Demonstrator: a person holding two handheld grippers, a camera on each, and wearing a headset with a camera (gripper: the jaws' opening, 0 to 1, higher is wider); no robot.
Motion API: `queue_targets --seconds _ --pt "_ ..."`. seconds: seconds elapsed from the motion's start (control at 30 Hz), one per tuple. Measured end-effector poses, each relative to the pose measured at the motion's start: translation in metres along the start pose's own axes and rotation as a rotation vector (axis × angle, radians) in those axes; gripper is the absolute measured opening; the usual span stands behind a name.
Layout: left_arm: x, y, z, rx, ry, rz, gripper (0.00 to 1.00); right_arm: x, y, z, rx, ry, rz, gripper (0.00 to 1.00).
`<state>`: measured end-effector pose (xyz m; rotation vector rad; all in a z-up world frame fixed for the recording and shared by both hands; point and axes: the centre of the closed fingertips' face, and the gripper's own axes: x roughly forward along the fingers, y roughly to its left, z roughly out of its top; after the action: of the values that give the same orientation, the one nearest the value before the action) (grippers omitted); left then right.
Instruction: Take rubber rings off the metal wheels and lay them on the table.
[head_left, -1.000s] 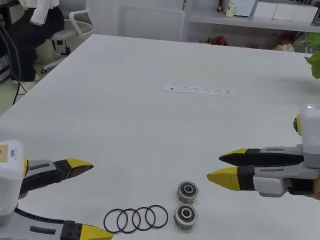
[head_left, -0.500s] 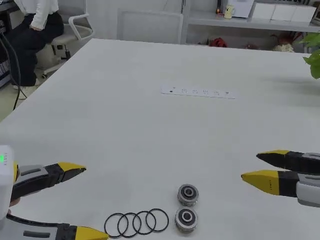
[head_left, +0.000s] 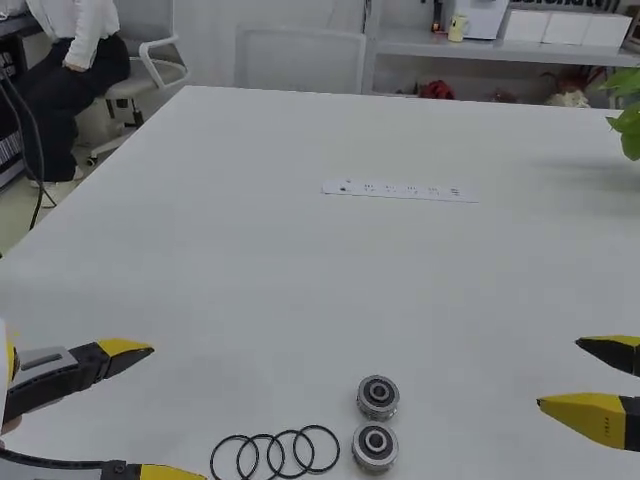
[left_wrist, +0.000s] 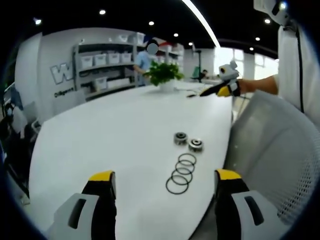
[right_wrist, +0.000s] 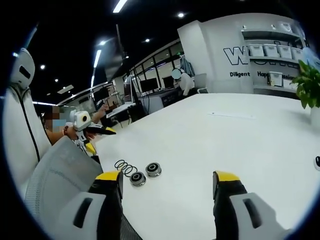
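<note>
Two bare metal wheels (head_left: 378, 396) (head_left: 375, 443) lie side by side near the table's front edge. Left of them, several black rubber rings (head_left: 275, 452) lie flat in an overlapping row. My left gripper (head_left: 150, 412) is open at the lower left, well short of the rings. My right gripper (head_left: 570, 375) is open at the lower right, far from the wheels. The left gripper view has the rings (left_wrist: 181, 172) and wheels (left_wrist: 180, 138) ahead of its open gripper (left_wrist: 162, 182). In the right gripper view the wheels (right_wrist: 153, 169) and rings (right_wrist: 125, 167) lie left of its open gripper (right_wrist: 167, 177).
A white power strip (head_left: 398, 190) lies mid-table. Green plant leaves (head_left: 628, 110) reach in at the right edge. A chair (head_left: 300, 60) stands behind the table, shelves beyond it. A seated person (head_left: 75, 50) is at the far left.
Both grippers have drawn back from the wheels and rings: the right one to the right and down, the left one down and left. Wheels and rings have stayed put.
</note>
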<state>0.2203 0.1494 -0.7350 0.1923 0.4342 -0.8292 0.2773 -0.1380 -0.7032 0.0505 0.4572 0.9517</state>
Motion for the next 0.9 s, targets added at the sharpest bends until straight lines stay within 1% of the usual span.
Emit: queue_targets --seconds 0.17,0.27,0.4,0.57,0.73,0.9 --pt "-0.001 0.002 -0.005 -0.023 0.005 0.016 0.87 -0.002 -0.005 -0.015 0.017 0.022 -0.015 0.75" --pt "-0.001 0.003 -0.008 -0.030 0.009 0.020 0.88 -0.003 -0.006 -0.027 0.020 0.052 -0.020 0.78" --pt "-0.001 0.002 -0.011 -0.042 0.014 0.024 0.90 -0.004 -0.006 -0.039 0.026 0.079 -0.024 0.81" --pt "0.000 0.000 -0.017 -0.058 0.025 0.024 0.93 -0.004 -0.005 -0.057 0.020 0.133 -0.026 0.85" --pt "-0.001 -0.001 -0.021 -0.071 0.029 0.027 0.95 -0.004 -0.003 -0.071 0.011 0.177 -0.026 0.87" --pt "0.000 -0.001 -0.023 -0.076 0.033 0.031 0.95 -0.003 -0.002 -0.080 0.001 0.208 -0.025 0.88"
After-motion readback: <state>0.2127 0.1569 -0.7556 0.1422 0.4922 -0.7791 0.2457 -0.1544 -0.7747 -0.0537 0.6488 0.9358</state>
